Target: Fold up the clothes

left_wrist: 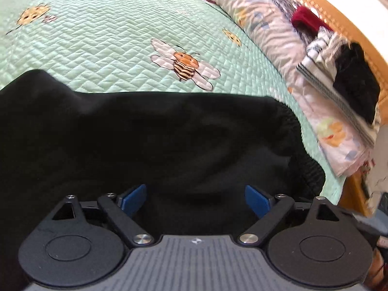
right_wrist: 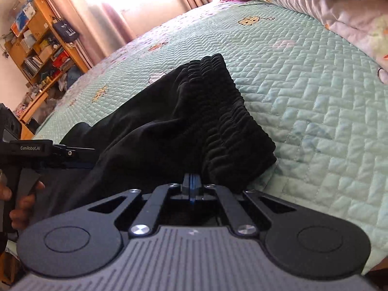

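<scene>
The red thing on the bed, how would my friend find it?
Start at the mint green quilt with the bees, then look to the flowery white bedding along its edge by the wooden headboard. A pile of clothes sits on it; the dark red cloth lies beside striped and black ones.

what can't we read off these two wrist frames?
- Garment type: left view, black fabric shows no detail, its left part cut off by the frame edge.
- Right gripper grip: right view, jaws together at the waistband; any pinched cloth hidden.
- Clothes pile: left view, blurred.
- Shelf contents: right view, too small.
</scene>
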### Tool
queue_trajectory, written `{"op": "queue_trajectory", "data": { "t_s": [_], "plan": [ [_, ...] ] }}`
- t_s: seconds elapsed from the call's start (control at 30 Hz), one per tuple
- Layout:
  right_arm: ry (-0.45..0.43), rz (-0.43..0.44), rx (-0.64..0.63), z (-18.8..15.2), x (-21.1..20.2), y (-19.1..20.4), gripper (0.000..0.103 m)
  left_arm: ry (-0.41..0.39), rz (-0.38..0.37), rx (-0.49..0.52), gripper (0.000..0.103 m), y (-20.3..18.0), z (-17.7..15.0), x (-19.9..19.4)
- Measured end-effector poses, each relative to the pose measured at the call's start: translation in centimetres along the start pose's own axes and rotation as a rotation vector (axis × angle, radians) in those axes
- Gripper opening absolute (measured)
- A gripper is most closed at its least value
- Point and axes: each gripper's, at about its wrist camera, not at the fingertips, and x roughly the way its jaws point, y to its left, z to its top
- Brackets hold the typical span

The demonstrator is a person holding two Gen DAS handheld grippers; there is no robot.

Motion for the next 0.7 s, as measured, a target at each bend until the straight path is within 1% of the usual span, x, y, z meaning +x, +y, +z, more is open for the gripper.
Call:
{"op": "queue_trajectory", "data": {
  "t_s": [0.03, 0.07, 0.13, 0.17, 0.2, 0.23, 0.3, 0.33, 0.37, 0.4, 0.43, 0.5, 0.53, 0.57, 0.6, 0.7],
  "plan": [
    [-0.004, -0.016, -0.026, -0.1, -0.5, 1.0, 0.005, -0.008, -0.007, -0.006, 0.090, 0.2, -0.1, -0.3],
    [-0.013, -0.027, -0.049, -0.2, -1.0, 1.8, 0.006, -0.019, -0.016, -0.007, 0.090, 0.2, -0.1, -0.8],
    [-0.054, -0.026, -0.061, 0.4, -2.4, 2.6, 0.019, -0.040, -0.036, -0.007, 0.090, 0.2, -0.3, -1.7],
    [-0.095, -0.009, -0.028, 0.8, -3.2, 2.1, 0.022, -0.043, -0.051, 0.005, 0.090, -0.2, -0.5, -2.2],
    [-0.140, 0.011, 0.012, 1.3, -4.1, 1.4, 0.032, -0.047, -0.066, 0.018, 0.090, -0.6, -0.8, -2.6],
    [-0.182, 0.045, 0.073, 1.9, -4.9, 0.3, 0.047, -0.050, -0.082, 0.031, 0.091, -1.0, -1.0, -3.0],
    [-0.226, 0.060, 0.174, 3.0, -5.6, -2.2, 0.062, -0.027, -0.135, 0.060, 0.091, -2.6, -1.9, -2.9],
    [-0.227, 0.065, 0.198, 3.3, -5.6, -3.0, 0.063, -0.011, -0.165, 0.080, 0.091, -3.5, -2.3, -2.8],
    [-0.213, 0.113, 0.222, 3.4, -5.3, -3.7, 0.063, 0.008, -0.183, 0.100, 0.091, -4.4, -2.8, -2.2],
    [-0.197, 0.204, 0.262, 3.1, -4.8, -4.4, 0.062, 0.026, -0.200, 0.120, 0.091, -5.3, -3.2, -1.7],
    [-0.179, 0.219, 0.298, 2.6, -4.1, -4.9, 0.061, 0.045, -0.215, 0.140, 0.091, -6.1, -3.6, -1.2],
    [-0.144, 0.220, 0.368, 1.4, -2.7, -5.8, 0.059, 0.077, -0.194, 0.171, 0.092, -7.0, -4.1, 0.5],
    [-0.127, 0.176, 0.370, 0.9, -2.0, -6.1, 0.050, 0.090, -0.175, 0.161, 0.092, -6.8, -4.2, 1.2],
    [-0.109, 0.125, 0.365, 0.4, -1.3, -6.3, 0.045, 0.104, -0.156, 0.152, 0.092, -6.5, -4.2, 1.9],
    [-0.122, 0.114, 0.370, 0.1, -1.2, -6.4, 0.042, 0.115, -0.139, 0.142, 0.092, -6.3, -4.2, 2.6],
    [-0.134, 0.109, 0.367, -0.3, -1.4, -6.3, 0.042, 0.123, -0.138, 0.120, 0.091, -5.8, -3.8, 3.0]
  ]
}}
